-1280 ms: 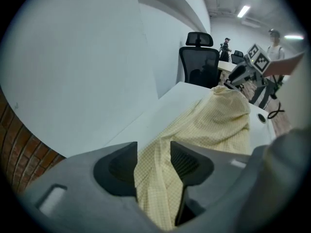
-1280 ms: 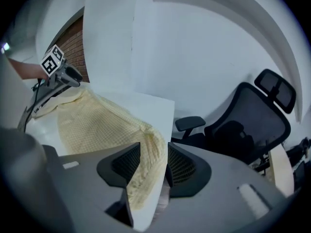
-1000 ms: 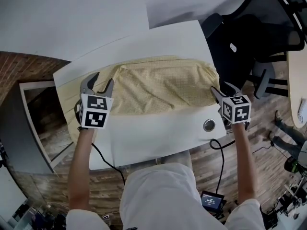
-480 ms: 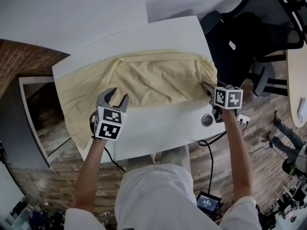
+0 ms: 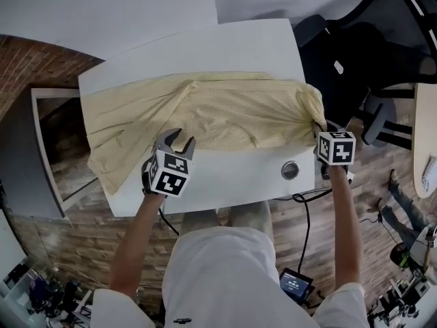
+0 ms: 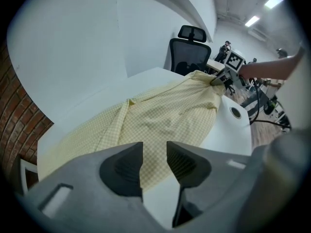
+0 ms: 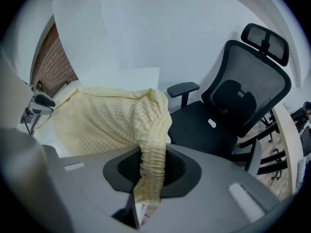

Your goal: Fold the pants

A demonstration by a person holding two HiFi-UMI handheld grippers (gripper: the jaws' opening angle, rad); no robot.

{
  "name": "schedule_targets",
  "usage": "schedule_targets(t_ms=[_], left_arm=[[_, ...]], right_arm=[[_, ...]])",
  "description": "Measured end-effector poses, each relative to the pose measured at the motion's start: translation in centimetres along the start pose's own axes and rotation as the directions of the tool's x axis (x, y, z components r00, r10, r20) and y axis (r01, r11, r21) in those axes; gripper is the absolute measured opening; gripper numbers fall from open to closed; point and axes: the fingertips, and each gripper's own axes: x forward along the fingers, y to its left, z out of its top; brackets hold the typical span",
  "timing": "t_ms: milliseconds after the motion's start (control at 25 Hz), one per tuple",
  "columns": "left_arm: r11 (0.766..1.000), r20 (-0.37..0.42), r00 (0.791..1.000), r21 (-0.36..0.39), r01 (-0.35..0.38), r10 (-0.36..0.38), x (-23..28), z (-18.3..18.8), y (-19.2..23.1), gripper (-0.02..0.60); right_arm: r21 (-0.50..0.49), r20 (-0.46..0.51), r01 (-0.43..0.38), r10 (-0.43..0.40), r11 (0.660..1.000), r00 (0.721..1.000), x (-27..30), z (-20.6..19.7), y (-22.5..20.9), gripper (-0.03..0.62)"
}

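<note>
while the right gripper (image 7: 152, 171) was clamped on the gathered, ribbed end of the pale yellow checked cloth pants (image 5: 225, 111), its jaws having just closed in on that bunch, the left gripper (image 6: 154, 152) hung over the near edge of the cloth. its jaws stood about half apart, having just been narrowing, and nothing was pressed between the pads; only the fabric's edge showed through the gap.

judged step: taking a second hold along the near edge before folding. to do it well, the left gripper likely needed to come down onto the edge itself, take one clean bite of cloth, and close fully before either hand lifted. the right hold was best kept taut enough to draw out wrinkles, yet not so hard that the cloth slid off the flat white table (image 5: 225, 183).

the pants lay lengthwise across the table. the pinched end sat at the right edge, near a black mesh office chair (image 7: 233, 106), and the other end drooped over the left edge. the surface showed shallow creases and a raised fold or seam left of centre.
</note>
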Motion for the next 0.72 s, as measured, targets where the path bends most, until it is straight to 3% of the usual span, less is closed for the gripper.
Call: schedule_targets(t_ms=[280, 440, 600, 720], left_arm=[[0.999, -0.031, 0.999, -0.04, 0.016, -0.017, 1.1, 0.2, -3.3, 0.157], [0.998, -0.055, 0.998, -0.064, 0.021, -0.024, 1.8, 0.0, -5.0, 0.156], [0.995, -0.074, 0.997, -0.099, 0.001, -0.008, 1.6, -0.4, -5.7, 0.156], [0.989, -0.07, 0.997, -0.145, -0.024, 0.013, 0.7, -1.2, -5.3, 0.156]], right_arm=[[-0.131, -0.067, 0.065, -0.074, 0.989, 0.995, -1.4, -0.9, -6.7, 0.071], [-0.12, -0.07, 0.075, -0.083, 0.99, 0.994, -1.7, -0.9, -10.0, 0.074], [-0.117, -0.048, 0.099, -0.106, 0.988, 0.993, -2.0, -0.2, -11.0, 0.207], [-0.163, 0.024, 0.168, -0.166, 0.972, 0.986, -3.3, 1.3, -10.6, 0.246]])
